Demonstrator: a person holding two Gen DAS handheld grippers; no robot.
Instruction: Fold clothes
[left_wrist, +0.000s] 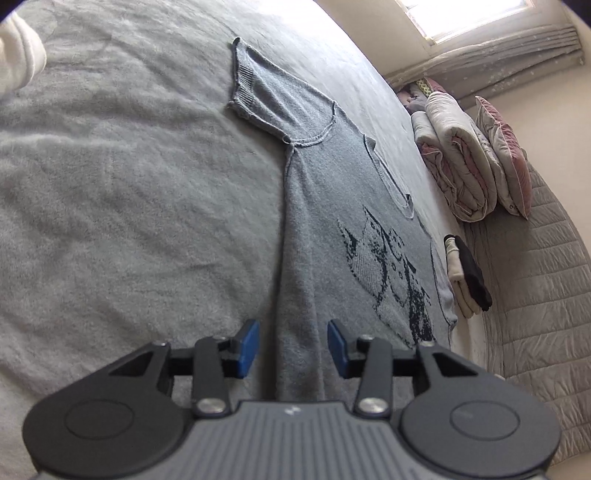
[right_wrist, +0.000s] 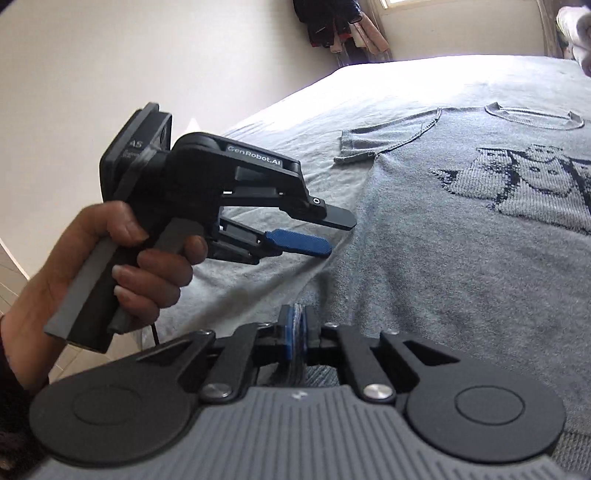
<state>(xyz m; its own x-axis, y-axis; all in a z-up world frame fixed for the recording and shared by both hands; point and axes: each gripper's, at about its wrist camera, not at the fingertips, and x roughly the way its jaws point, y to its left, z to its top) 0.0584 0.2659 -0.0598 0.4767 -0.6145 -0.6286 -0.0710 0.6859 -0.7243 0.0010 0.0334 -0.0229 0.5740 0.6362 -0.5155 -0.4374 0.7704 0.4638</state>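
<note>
While the hem of the grey knit sweater (right_wrist: 461, 258) is pinched at the bottom edge, the right gripper (right_wrist: 295, 336) is seen with its blue pads pressed together on a bunched fold of that fabric, threads of grey showing between them. Just to its left, the left gripper (right_wrist: 332, 232) is held by a hand (right_wrist: 122, 266) wrapped round the grey handle, and its jaws are parted, one blue pad below and a black finger above, with the sweater's side edge lying between and under them; no pressing on the cloth can be made out.

From the left wrist view the same is confirmed: the left gripper (left_wrist: 291, 343) is spread apart, and a ridge of the sweater (left_wrist: 306, 236) is seen running up between the two blue pads (left_wrist: 247, 347) without being squeezed.

Further out, the sweater is laid flat, front up, on a grey blanket (left_wrist: 129, 177) covering the bed. A dark knitted cat-like figure (left_wrist: 391, 280) is displayed on the chest, a short sleeve (left_wrist: 266, 96) is stretched out to the side, and the neckline (right_wrist: 535, 118) is seen beyond.

At the bed's far side a small stack of folded clothes (left_wrist: 465, 277) is placed, with rolled quilts (left_wrist: 454, 155) and a pink-trimmed pillow (left_wrist: 506, 155) beyond it, under a curtain (left_wrist: 517, 62). Hanging garments (right_wrist: 343, 26) are glimpsed against the far wall.
</note>
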